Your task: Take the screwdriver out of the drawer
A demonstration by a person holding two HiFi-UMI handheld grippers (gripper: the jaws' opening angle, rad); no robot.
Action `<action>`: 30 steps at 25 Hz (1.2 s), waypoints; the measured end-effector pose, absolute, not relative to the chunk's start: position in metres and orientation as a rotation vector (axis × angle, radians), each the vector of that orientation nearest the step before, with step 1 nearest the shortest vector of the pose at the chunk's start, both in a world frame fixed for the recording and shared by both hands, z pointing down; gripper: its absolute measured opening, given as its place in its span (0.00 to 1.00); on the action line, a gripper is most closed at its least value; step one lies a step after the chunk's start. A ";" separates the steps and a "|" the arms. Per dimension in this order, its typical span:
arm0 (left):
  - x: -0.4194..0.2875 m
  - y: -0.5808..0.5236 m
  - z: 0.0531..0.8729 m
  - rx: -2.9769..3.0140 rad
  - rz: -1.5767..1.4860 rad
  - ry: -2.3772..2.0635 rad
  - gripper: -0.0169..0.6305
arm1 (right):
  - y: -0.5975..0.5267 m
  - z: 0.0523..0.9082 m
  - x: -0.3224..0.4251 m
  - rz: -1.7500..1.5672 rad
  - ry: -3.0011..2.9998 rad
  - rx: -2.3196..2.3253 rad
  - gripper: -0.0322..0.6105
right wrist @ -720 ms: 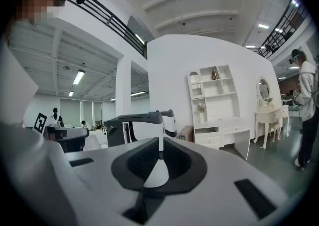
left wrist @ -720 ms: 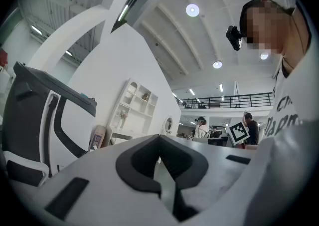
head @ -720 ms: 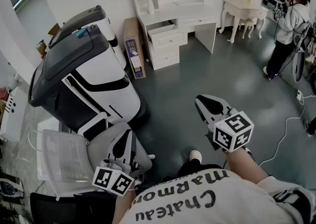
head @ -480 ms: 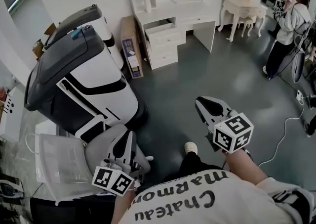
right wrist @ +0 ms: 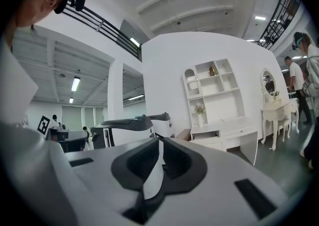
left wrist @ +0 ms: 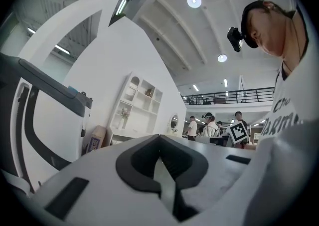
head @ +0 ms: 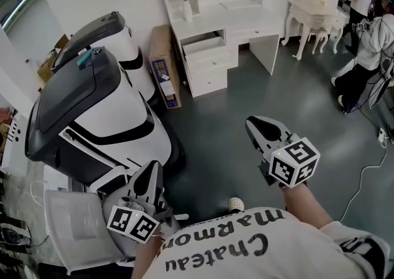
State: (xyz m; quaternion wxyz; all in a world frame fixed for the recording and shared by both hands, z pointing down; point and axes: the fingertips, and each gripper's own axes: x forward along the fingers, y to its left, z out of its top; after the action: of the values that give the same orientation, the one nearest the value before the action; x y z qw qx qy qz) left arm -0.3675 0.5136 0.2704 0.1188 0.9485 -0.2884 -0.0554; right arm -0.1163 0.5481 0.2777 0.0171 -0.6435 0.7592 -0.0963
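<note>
The screwdriver is not in view. A white desk (head: 237, 10) stands against the far wall in the head view, several steps away, and its top drawer (head: 204, 44) is pulled out a little. That desk (right wrist: 227, 132) also appears in the right gripper view, past the jaws. My left gripper (head: 152, 172) is held low at the left, jaws together with nothing between them, and its tip (left wrist: 159, 137) points level. My right gripper (head: 252, 124) is out in front over the dark floor, shut and empty, aimed at the desk.
Two large white-and-black machines (head: 101, 108) fill the left side. A cardboard box (head: 165, 65) leans beside the desk. A white plastic chair (head: 71, 225) stands by my left gripper. A white vanity table (head: 314, 13) and people (head: 369, 47) are at the right, and a cable (head: 363, 167) lies on the floor.
The head view has shifted, so the desk and the machines sit a little lower and further right. The left gripper sits lower in the picture. Both grippers stay shut and empty.
</note>
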 end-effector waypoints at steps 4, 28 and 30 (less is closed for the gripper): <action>-0.324 0.473 0.268 2.737 -0.190 -0.886 0.06 | 0.505 0.272 -0.065 -0.348 2.384 -1.951 0.12; -0.179 0.224 0.318 2.665 -0.083 -0.711 0.06 | 0.258 0.366 0.001 -0.714 2.489 -1.928 0.12; -0.172 0.192 0.310 2.685 -0.088 -0.700 0.06 | 0.224 0.358 0.005 -0.694 2.485 -1.918 0.12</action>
State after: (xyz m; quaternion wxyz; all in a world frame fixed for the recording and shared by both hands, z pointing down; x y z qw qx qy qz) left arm -0.1718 0.1918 0.3096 0.1816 0.9511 -0.2481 -0.0312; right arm 0.0049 0.2240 0.3579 -0.0366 -0.5962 0.7724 -0.2158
